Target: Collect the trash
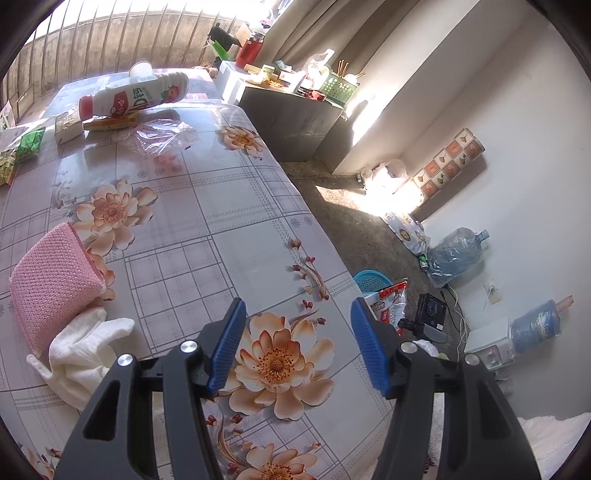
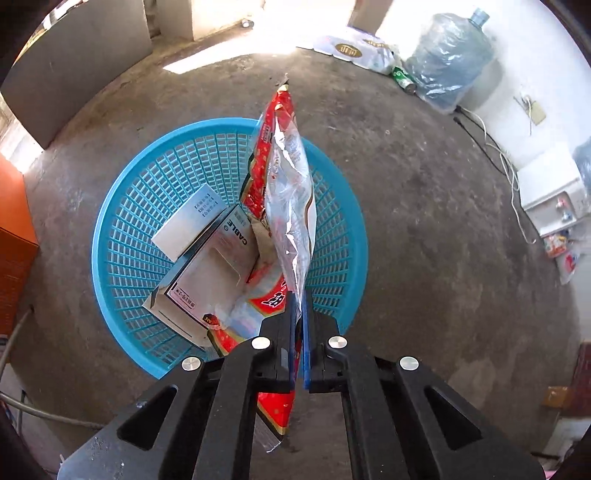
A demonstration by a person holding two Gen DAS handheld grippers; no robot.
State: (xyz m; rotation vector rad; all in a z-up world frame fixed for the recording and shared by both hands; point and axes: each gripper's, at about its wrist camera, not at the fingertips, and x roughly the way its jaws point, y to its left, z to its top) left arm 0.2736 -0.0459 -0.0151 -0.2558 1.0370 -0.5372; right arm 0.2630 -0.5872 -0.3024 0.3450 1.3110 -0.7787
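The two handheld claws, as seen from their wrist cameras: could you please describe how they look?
Both look alike. The left claw and right claw have matte black angular linkage arms with slotted cut-outs and round silver pivot pins. Each finger carries a blue ribbed pad. No cables, markings or sleeves are visible on them.

Lived-in home, plain room. Desk (image 1: 207, 206) under a floral plastic cloth, milk-drink bottle (image 1: 136, 98) and snack packets (image 1: 29, 144) at its far edge. Bare concrete floor (image 2: 424, 221). Large water jugs (image 1: 458, 254) against a white wall. Curtain (image 1: 314, 33) and barred window (image 1: 110, 40) beyond the far corner.
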